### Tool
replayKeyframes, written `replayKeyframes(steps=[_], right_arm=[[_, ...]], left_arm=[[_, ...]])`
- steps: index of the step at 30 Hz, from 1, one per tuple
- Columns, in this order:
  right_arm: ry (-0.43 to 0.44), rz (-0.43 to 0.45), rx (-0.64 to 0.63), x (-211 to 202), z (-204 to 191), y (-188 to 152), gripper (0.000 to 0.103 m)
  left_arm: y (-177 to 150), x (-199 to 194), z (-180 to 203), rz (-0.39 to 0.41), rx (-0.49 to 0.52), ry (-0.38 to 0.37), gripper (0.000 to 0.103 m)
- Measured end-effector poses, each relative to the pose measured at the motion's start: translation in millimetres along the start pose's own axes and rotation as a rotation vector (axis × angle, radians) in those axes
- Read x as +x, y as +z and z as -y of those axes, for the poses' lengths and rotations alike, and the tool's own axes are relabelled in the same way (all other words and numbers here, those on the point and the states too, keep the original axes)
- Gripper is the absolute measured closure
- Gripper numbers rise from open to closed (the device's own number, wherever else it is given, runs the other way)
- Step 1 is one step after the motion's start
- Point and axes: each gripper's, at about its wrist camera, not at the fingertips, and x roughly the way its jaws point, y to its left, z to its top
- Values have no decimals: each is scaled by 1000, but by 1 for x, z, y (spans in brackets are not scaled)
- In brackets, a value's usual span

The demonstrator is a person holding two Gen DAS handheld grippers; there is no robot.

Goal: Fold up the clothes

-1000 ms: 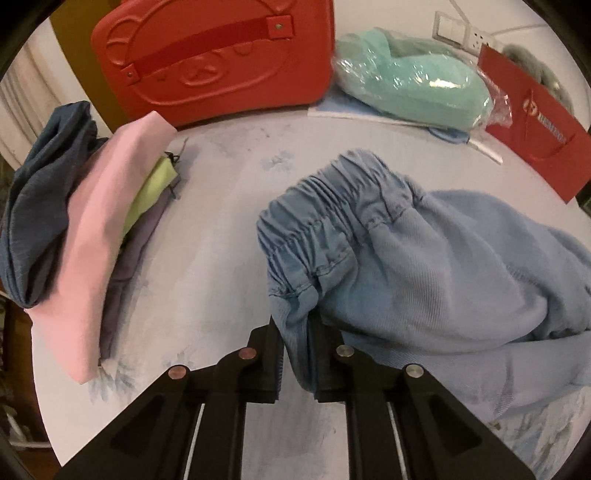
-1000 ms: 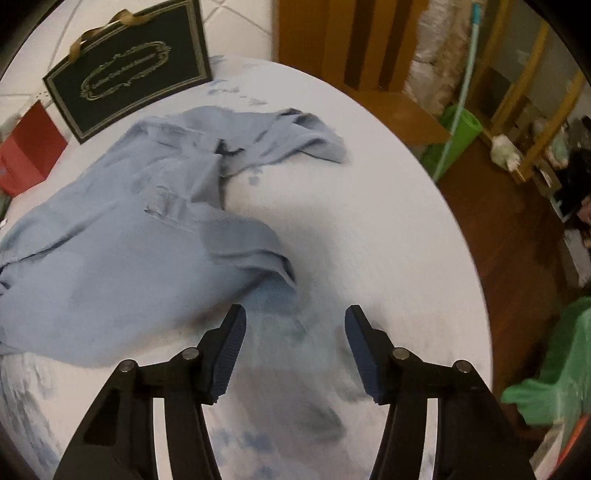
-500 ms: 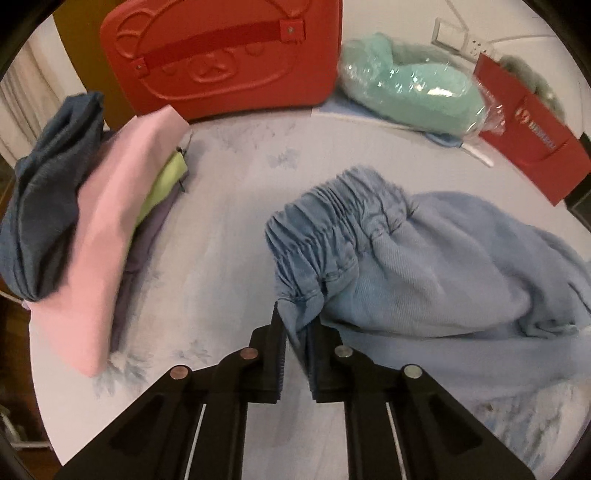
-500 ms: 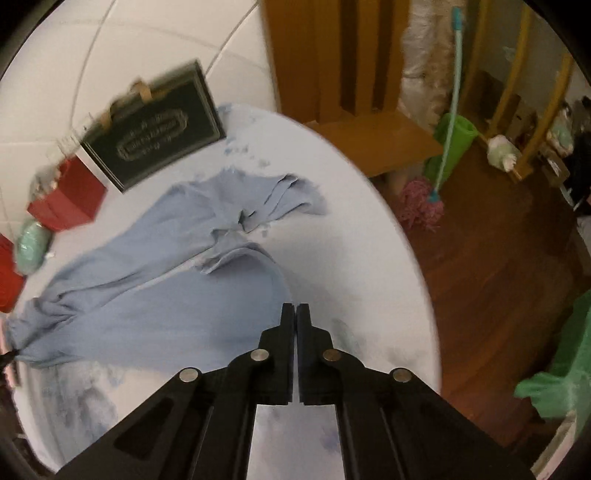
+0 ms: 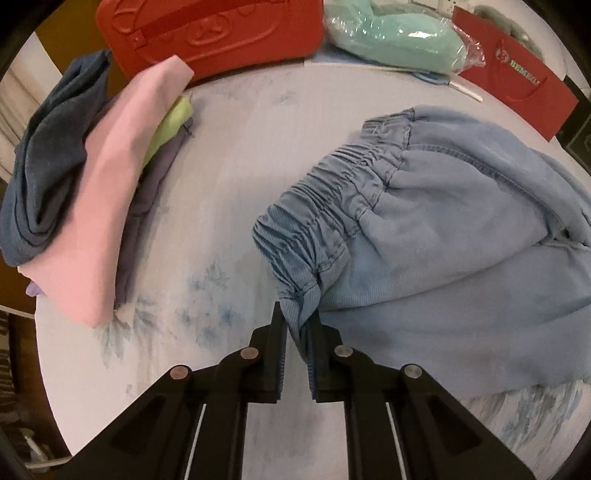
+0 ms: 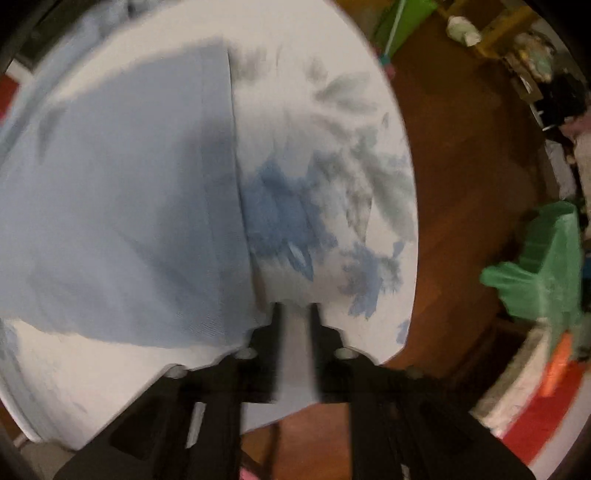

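Light blue trousers (image 5: pixel 443 229) lie on the round white table (image 5: pixel 240 147), with the gathered waistband (image 5: pixel 332 192) towards me. My left gripper (image 5: pixel 297 325) is shut on the near end of that waistband, and the cloth is bunched between its pads. In the blurred right wrist view, the flat trouser leg (image 6: pixel 129 203) ends just left of my right gripper (image 6: pixel 295 314). That gripper points down close over the table (image 6: pixel 332 129) near its edge. Its jaws are opening, and I see only pale surface between them, nothing pinched.
A stack of folded clothes (image 5: pixel 92 184) in pink, dark blue, green and purple lies at the left. A red case (image 5: pixel 221 29), a bagged mint bundle (image 5: pixel 399 33) and a red paper bag (image 5: pixel 517 85) line the far side. Past the table's right edge are wooden floor (image 6: pixel 461 184) and a green bag (image 6: pixel 546 266).
My left gripper has drawn the waistband nearer the folded stack. My right gripper shut, swung down low by the trouser leg's end near the table edge, and its jaws stand apart again.
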Motion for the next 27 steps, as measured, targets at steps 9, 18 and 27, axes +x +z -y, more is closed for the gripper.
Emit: replayKeyframes(steps=[9, 18, 27], right_arm=[[86, 140, 12, -24, -8, -12, 54], [10, 108, -43, 0, -46, -16, 98], [-130, 196, -94, -67, -21, -27, 100]], left_arm=[[2, 4, 2, 24, -26, -8, 95], [-5, -3, -1, 36, -43, 4, 97], [-41, -61, -7, 60, -57, -83, 97]])
